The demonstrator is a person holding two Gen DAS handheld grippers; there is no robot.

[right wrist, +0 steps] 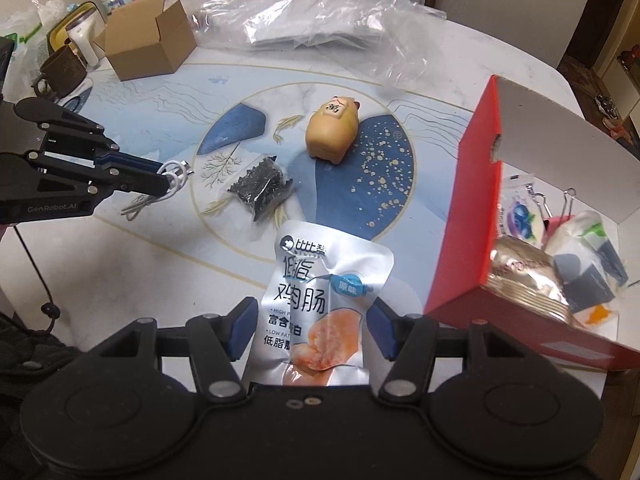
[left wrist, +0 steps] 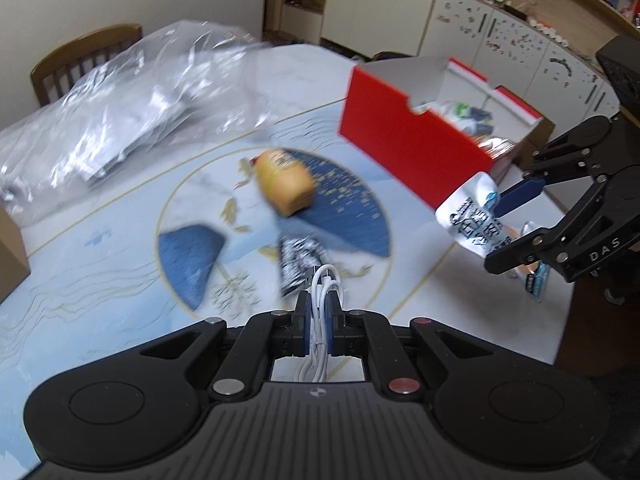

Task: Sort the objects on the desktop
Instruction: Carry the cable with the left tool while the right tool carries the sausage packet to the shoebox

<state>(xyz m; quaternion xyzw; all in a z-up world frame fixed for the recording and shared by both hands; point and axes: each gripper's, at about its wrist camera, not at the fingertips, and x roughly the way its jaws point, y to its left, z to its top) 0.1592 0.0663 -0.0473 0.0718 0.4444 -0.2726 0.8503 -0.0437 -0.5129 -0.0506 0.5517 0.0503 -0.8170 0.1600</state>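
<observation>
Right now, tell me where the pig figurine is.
In the right wrist view, the pig figurine stands on the table's round blue pattern, beyond the bag of black screws, left of the red box.

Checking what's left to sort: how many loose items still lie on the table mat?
2: the pig figurine mid-mat, and the bag of black bits nearer the left gripper. Others may hide under the plastic.

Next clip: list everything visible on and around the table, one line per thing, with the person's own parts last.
snack pouch: 1, white and orange, in right gripper
white cable: 1, coiled, in left gripper
pig figurine: 1, tan, table centre
screw bag: 1, clear with black contents, near figurine
red box: 1, open, holding packets, table's right
cardboard box: 1, brown, open, far left
plastic bag: 1, clear, far side
mug: 1, dark, far left
table: 1, white with blue pattern
left gripper: black, shut on cable
right gripper: black, shut on pouch
</observation>
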